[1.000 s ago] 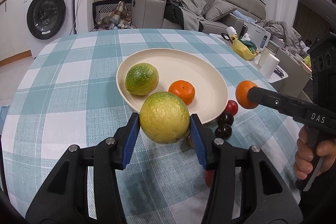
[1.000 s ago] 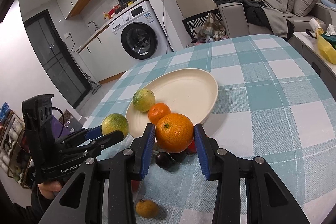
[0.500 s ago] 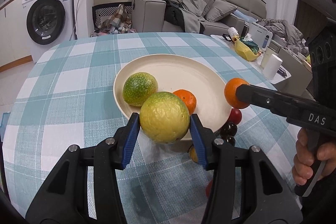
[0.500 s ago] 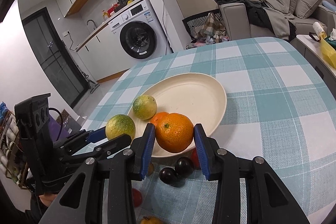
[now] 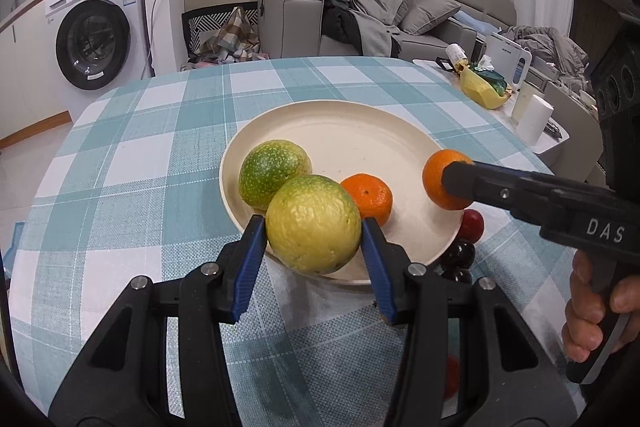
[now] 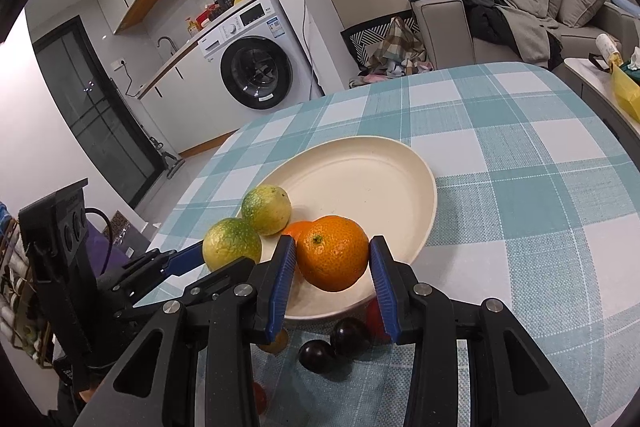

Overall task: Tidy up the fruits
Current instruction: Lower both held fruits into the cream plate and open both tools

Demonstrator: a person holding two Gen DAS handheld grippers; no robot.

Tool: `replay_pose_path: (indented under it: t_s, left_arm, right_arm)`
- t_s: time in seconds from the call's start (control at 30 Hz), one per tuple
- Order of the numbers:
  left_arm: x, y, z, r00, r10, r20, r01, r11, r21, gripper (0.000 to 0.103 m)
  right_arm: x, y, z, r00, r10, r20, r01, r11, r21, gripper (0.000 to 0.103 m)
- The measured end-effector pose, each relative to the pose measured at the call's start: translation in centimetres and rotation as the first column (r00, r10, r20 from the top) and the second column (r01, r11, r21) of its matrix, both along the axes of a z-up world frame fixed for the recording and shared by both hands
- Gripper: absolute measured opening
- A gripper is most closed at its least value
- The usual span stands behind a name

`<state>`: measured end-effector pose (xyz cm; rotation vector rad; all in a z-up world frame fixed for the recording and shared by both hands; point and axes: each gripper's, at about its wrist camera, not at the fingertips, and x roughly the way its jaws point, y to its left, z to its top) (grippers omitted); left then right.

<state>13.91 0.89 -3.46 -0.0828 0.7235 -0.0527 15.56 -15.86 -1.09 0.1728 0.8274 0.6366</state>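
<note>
While clamped between the blue pads of the left gripper (image 5: 314, 231), yellow-green citrus (image 5: 313, 224) sits at centre frame in left wrist view, held above near rim of cream plate (image 5: 352, 131). Pads pressed on both sides of fruit, jaws closed on it. Same fruit seen lower left in right wrist view (image 6: 232, 244), at plate's left edge, left gripper (image 6: 208, 259) coming in from lower left.

Right gripper (image 6: 333, 259) closed on large orange (image 6: 333, 258), centre-low in right wrist view, pads touching both flanks, fruit over near edge of plate (image 6: 400, 163). In left wrist view same orange (image 5: 440, 183) at right-centre, half hidden behind black finger of right gripper (image 5: 456, 183), above plate's right rim. Bare hand (image 5: 596, 311) on grip handle at lower right edge.

Already on plate: second green-yellow citrus (image 5: 272, 173) left of centre, small mandarin (image 5: 367, 197) just right of held citrus. In right wrist view these at (image 6: 267, 209) and (image 6: 298, 229), mandarin mostly hidden behind orange.

Off plate on checked teal tablecloth (image 5: 140, 155): two dark round fruits (image 6: 334, 345) below plate rim between right gripper's fingers, red fruit (image 5: 471, 225) just beside plate's right rim, small yellow-orange fruit (image 6: 276, 341) partly hidden by finger, type unclear. Washing machine (image 5: 96, 35) upper left, grey sofa (image 5: 384, 15) upper right.
</note>
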Motion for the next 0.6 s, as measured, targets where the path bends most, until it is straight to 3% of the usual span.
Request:
replay_pose_path:
  t_s: [0.6]
  left_arm:
    - [1.1, -0.1, -0.7, 1.0, 0.001, -0.028, -0.001, 1.0, 0.005, 0.046]
  right_arm:
    - [1.1, 0.2, -1.2, 0.999, -0.03, 0.016, 0.031, 0.999, -0.042, 0.039]
